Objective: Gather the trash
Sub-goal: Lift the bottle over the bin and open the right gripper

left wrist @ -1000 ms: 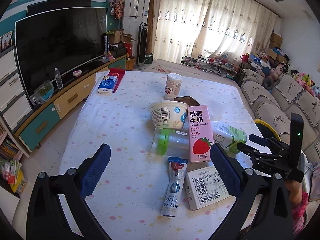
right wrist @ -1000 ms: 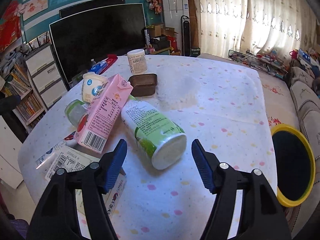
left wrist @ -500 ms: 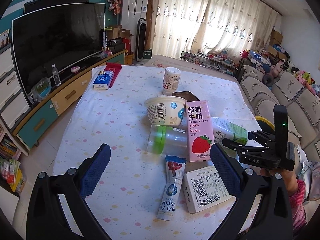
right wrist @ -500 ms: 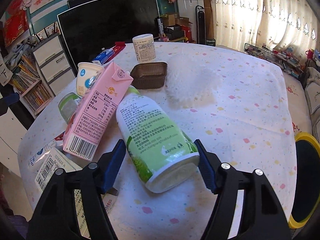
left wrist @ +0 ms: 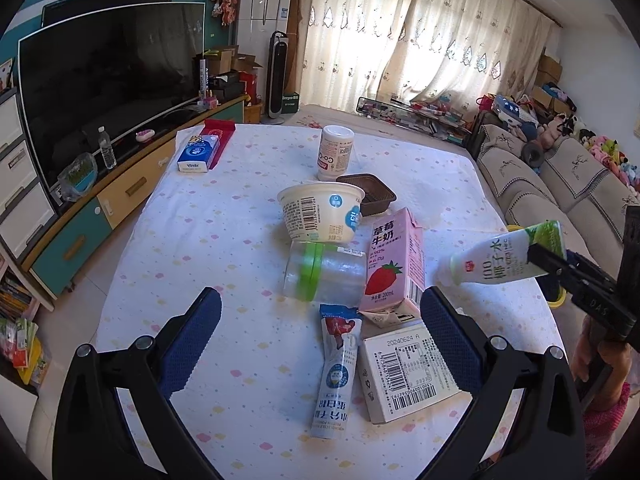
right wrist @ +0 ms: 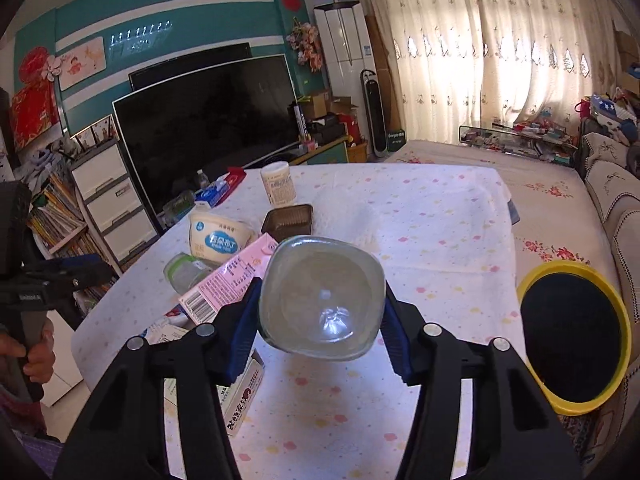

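The green-and-white bottle (left wrist: 505, 257) is clamped in the right tongs (right wrist: 321, 316), whose jaws have just been closing on it, and held above the bench (left wrist: 224, 240) at three o'clock, while the pink carton (left wrist: 394, 264), cups and boxes are left uncollected before the left tongs (left wrist: 320, 334), which are spread with nothing between.

On the table (left wrist: 224, 240), the carton (left wrist: 394, 260) stands right of the jar (left wrist: 324, 276).
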`<move>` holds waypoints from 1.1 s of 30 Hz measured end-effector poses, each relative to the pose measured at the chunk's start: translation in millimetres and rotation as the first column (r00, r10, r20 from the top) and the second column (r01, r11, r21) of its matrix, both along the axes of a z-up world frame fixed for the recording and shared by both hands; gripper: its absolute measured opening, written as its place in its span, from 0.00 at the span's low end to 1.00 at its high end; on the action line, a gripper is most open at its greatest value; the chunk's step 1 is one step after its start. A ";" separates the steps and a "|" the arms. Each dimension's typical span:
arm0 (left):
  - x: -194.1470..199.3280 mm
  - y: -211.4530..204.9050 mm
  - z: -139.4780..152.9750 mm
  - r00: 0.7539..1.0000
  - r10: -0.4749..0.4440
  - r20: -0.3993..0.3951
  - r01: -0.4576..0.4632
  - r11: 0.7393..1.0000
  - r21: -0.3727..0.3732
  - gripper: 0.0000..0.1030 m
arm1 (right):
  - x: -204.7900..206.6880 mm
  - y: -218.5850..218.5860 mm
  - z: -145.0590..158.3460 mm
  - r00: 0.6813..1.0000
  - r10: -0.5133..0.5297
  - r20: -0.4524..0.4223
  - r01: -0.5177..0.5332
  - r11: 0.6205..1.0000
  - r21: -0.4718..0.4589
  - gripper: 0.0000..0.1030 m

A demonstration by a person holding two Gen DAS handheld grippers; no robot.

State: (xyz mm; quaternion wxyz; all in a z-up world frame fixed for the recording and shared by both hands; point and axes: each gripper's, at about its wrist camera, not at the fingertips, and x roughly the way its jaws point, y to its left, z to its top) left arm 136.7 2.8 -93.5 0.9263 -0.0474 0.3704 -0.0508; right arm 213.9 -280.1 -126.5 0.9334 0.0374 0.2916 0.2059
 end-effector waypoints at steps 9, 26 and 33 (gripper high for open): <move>-7.4 -7.0 2.2 1.000 -0.014 0.014 0.014 1.000 0.007 0.95 | -1.3 -7.0 13.2 0.999 -0.036 -0.001 0.036 0.999 0.002 0.50; 2.4 -15.0 -8.1 0.999 -0.028 -0.017 0.028 1.000 0.011 0.95 | 14.7 -40.7 30.5 0.990 -0.142 0.006 0.142 0.989 0.039 0.50; 11.5 -24.5 -10.4 0.999 -0.042 -0.031 0.042 0.999 0.018 0.95 | 27.7 -101.3 36.6 0.949 -0.314 0.022 0.312 0.948 0.059 0.50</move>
